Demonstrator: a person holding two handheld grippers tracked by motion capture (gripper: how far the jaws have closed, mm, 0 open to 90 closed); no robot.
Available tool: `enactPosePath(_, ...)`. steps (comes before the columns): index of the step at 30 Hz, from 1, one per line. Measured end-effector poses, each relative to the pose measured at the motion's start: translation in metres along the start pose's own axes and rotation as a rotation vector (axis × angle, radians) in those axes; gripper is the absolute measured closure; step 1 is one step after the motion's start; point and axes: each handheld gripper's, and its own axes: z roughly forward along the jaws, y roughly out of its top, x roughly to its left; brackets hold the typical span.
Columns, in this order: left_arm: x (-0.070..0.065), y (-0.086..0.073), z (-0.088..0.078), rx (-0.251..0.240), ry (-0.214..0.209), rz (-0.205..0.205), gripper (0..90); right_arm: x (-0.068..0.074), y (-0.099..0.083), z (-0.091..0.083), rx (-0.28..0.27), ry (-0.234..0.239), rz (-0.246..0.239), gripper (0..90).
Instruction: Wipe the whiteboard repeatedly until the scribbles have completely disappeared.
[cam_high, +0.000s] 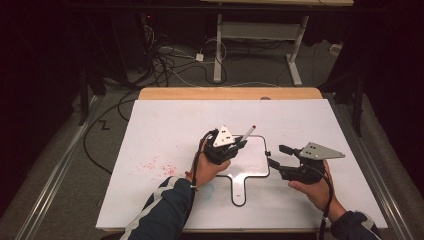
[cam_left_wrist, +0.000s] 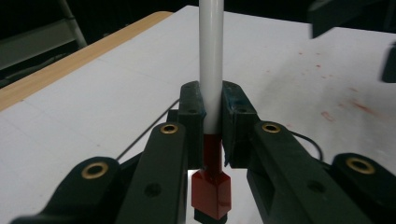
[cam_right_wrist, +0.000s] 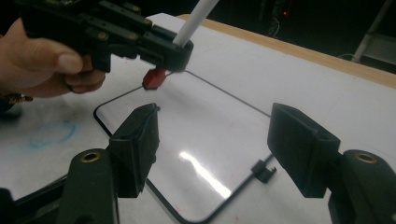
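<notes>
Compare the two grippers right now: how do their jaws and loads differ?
The left gripper is shut on the white marker with a red end; the right gripper stands open with nothing between its pads. The left hangs over the small whiteboard; the right sits at its right edge. Both are hand-held above the table.

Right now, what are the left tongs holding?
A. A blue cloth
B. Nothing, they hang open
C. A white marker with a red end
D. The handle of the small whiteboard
C: in the left gripper view the left tongs are clamped on the white marker, its red end toward the camera, above the small whiteboard.
</notes>
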Motion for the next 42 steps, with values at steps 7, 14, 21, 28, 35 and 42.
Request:
enactPosePath(7, -0.013, -0.002, -0.009, -0.002, -0.03, 0.017, 78.4, 0.014, 0.013, 0.013, -0.029, 0.062, 0.0, 35.0)
enactPosePath(14, -0.025, -0.004, -0.008, -0.01, -0.067, 0.038, 78.4, 0.024, 0.018, 0.022, -0.035, 0.082, -0.01, 35.7)
enactPosePath(21, -0.038, -0.002, -0.003, -0.014, -0.06, 0.056, 78.3, 0.026, 0.019, 0.029, -0.04, 0.1, -0.004, 40.3)
enactPosePath(28, -0.041, -0.004, 0.002, -0.006, -0.054, 0.058, 78.3, 0.025, 0.021, 0.027, -0.078, 0.122, 0.02, 57.3)
enactPosePath(35, -0.041, -0.005, 0.004, 0.017, -0.038, 0.085, 78.3, 0.024, 0.025, 0.031, -0.091, 0.13, 0.063, 75.6)
enactPosePath(42, -0.037, -0.007, 0.001, 0.049, -0.016, 0.095, 66.6, 0.021, 0.029, 0.035, -0.083, 0.131, 0.068, 80.9)
